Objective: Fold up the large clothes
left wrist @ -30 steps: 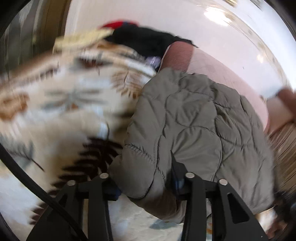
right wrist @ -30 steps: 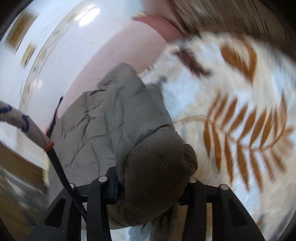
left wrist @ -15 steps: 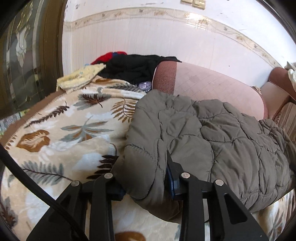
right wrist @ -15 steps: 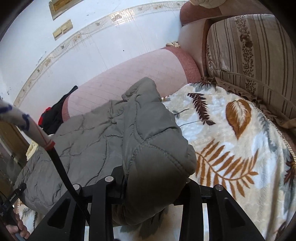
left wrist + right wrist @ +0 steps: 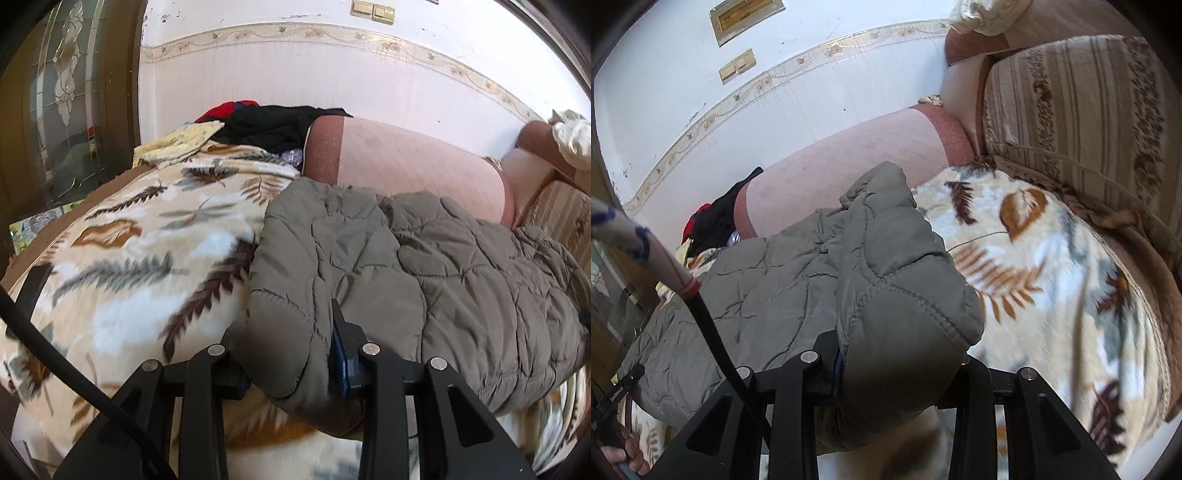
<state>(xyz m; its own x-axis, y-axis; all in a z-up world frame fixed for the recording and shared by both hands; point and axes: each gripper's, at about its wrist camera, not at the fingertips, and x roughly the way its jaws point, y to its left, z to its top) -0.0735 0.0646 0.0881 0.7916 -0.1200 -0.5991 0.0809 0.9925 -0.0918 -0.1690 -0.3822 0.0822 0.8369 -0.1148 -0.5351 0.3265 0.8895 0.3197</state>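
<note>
A grey-green quilted jacket (image 5: 424, 258) lies on a leaf-patterned blanket (image 5: 147, 258) over a sofa seat. My left gripper (image 5: 288, 369) is shut on the jacket's near left corner, with thick fabric bunched between its fingers. My right gripper (image 5: 897, 373) is shut on the jacket's near right corner (image 5: 905, 314), which bulges over the fingers and hides the pads. The jacket (image 5: 768, 288) stretches away to the left in the right wrist view. The left gripper's tool and hand show at the lower left edge there.
A pink armrest (image 5: 406, 158) runs behind the jacket, with a white wall beyond. A pile of black, red and yellow clothes (image 5: 266, 125) sits at the far left end. A striped back cushion (image 5: 1089, 122) stands on the right. A glass door (image 5: 62, 110) is at the left.
Both grippers, still shut on the jacket corners, have swung from a downward, blurred view to level. The jacket now lies spread flatter on the blanket before the armrest.
</note>
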